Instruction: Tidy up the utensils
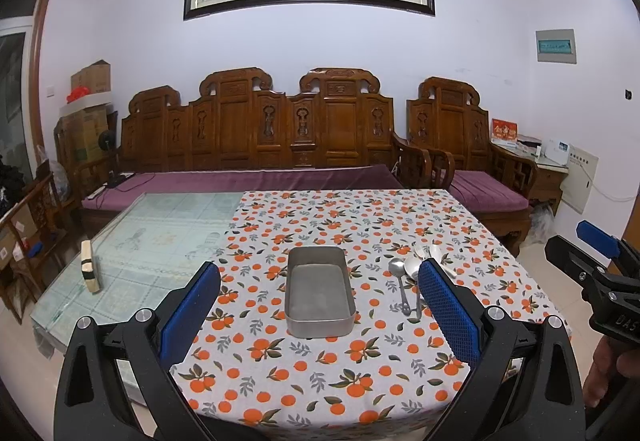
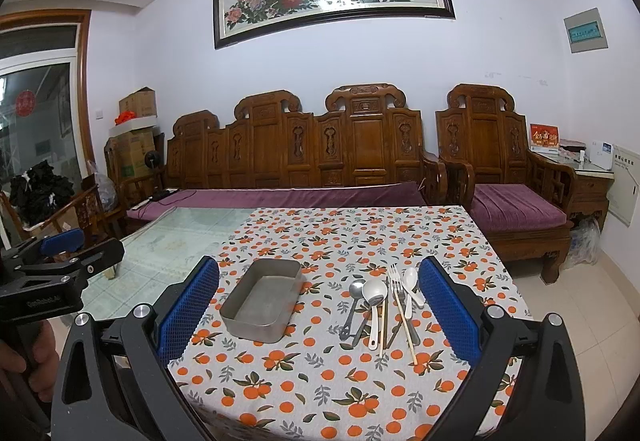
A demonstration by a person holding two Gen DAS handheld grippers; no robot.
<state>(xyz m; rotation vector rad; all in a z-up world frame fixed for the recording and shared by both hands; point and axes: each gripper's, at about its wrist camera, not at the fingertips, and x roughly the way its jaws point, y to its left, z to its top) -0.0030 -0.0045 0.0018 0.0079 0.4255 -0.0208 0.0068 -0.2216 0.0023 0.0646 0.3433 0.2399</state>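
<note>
An empty rectangular metal tray [image 1: 320,317] [image 2: 256,331] rests on the orange-patterned tablecloth [image 1: 320,381] [image 2: 320,381]. To its right lies a cluster of utensils [image 2: 380,305] [image 1: 404,273]: metal spoons [image 2: 374,291], a fork [image 2: 395,277], a white spoon [image 2: 411,277] and chopsticks [image 2: 406,325]. My left gripper [image 1: 318,287] hovers open in front of the tray, nothing between its fingers. My right gripper [image 2: 318,287] is open too, framing tray and utensils. In the left wrist view my right finger hides part of the utensils.
The bare glass tabletop [image 1: 160,241] extends left of the cloth, with a small wooden block [image 1: 90,269] near its edge. A carved wooden sofa [image 1: 256,145] and armchair [image 2: 496,169] stand behind the table. Each gripper appears at the edge of the other's view, held by a hand [image 2: 24,365].
</note>
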